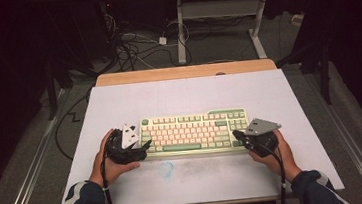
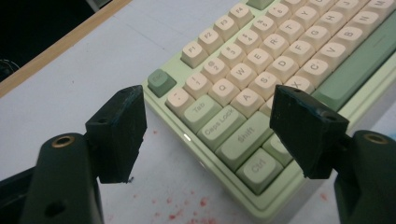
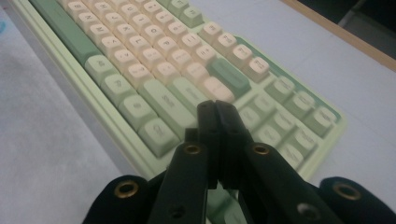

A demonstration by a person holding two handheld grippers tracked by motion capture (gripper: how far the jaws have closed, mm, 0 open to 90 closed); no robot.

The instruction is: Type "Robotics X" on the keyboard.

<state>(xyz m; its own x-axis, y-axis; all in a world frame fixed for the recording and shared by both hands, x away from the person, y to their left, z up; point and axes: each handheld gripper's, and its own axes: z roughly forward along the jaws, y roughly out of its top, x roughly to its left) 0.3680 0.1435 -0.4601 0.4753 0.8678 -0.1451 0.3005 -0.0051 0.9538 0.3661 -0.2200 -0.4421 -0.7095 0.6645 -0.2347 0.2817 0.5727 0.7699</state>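
Presently: grippers at both keyboard [image 1: 194,133] ends.
Left gripper [image 2: 210,135] spread, straddling its corner; right gripper [image 3: 217,116] pressed together, empty (over the keys). Advise tapping keys squarely.

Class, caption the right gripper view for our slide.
Right gripper, jaws shut, poised above the green keyboard's right end.

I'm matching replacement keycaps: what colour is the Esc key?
Darker green than the pale green Tab; the Esc key on the keyboard shows best in the left gripper view.
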